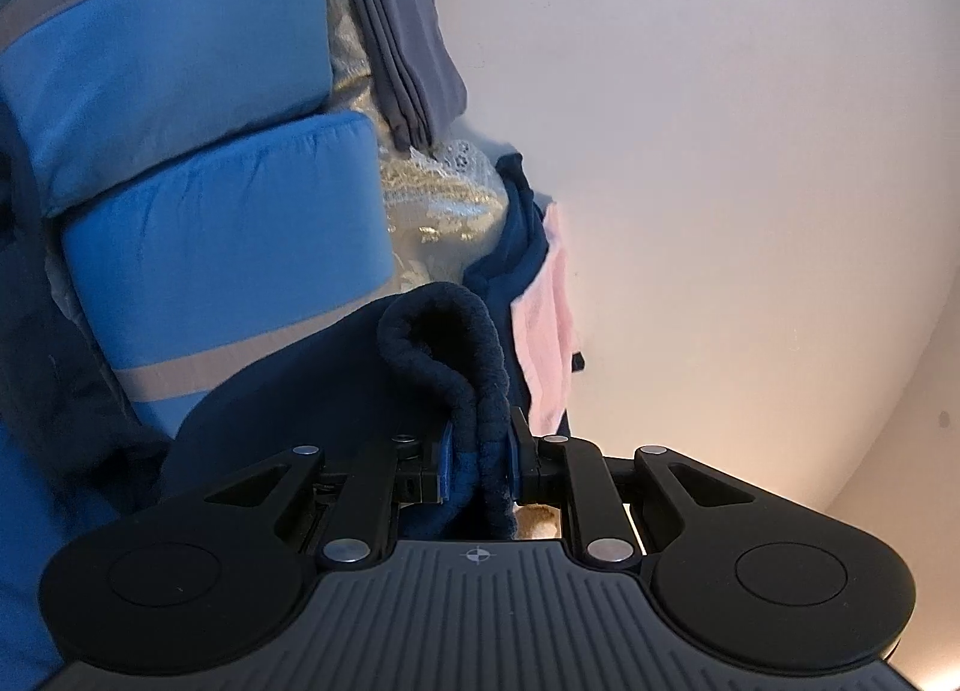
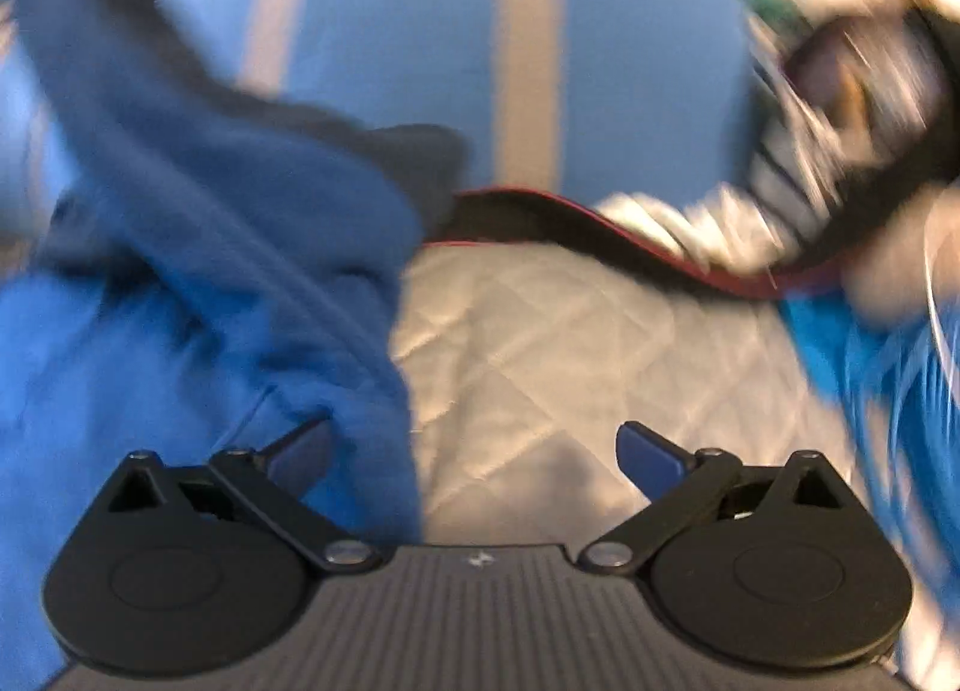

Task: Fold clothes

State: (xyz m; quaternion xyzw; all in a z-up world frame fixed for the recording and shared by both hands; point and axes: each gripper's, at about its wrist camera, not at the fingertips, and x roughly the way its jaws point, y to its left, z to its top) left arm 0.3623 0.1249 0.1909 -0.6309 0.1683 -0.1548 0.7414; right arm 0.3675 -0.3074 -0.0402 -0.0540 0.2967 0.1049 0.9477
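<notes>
My left gripper (image 1: 478, 466) is shut on a thick folded edge of a dark navy fleece garment (image 1: 447, 343), which bulges up in a loop between the pads and hangs to the left. My right gripper (image 2: 474, 454) is open and empty. The same blue garment (image 2: 198, 283) drapes across the left of the right wrist view, its edge lying over the left finger (image 2: 303, 451). The right wrist view is blurred by motion.
Blue pillows with grey stripes (image 1: 180, 162) are stacked at left, with grey folded cloth (image 1: 408, 30) and a pink cloth (image 1: 549, 331) beside them. A plain wall (image 1: 720, 150) fills the right. A quilted white cover (image 2: 540, 361) lies below the right gripper; mixed clothes (image 2: 840, 120) lie at upper right.
</notes>
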